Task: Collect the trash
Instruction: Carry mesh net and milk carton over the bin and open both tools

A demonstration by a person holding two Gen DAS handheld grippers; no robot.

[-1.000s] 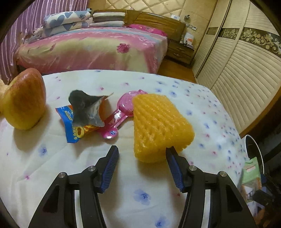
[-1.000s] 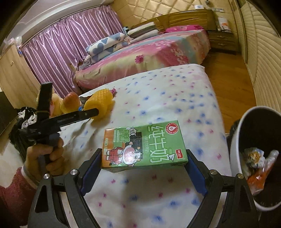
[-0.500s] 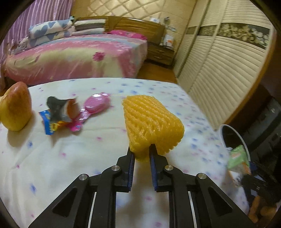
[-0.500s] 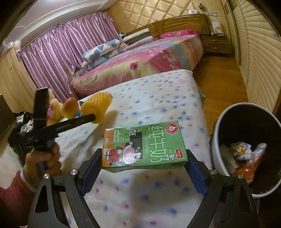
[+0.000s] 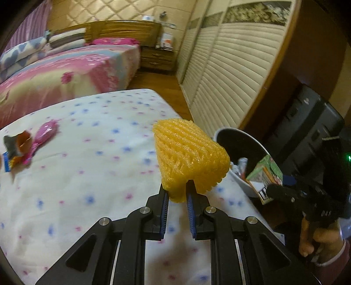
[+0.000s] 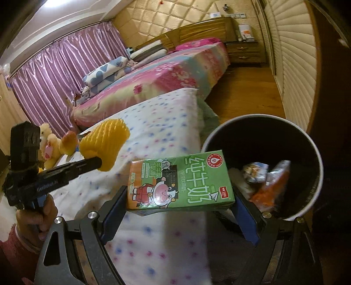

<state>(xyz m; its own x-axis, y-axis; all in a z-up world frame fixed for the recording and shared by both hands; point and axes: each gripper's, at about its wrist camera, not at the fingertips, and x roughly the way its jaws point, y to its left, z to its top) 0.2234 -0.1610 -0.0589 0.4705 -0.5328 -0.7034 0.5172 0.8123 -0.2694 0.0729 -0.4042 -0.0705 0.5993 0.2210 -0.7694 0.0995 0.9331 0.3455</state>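
Bin (image 6: 316,193) holds blurred wrappers (image 6: 266,177), perhaps 3; floor hidden.

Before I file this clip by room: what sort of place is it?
Most likely a home bedroom. A made bed with a pink floral cover stands against a padded quilted headboard wall, with shiny purple curtains on one side and a wooden bedside cabinet on the other.
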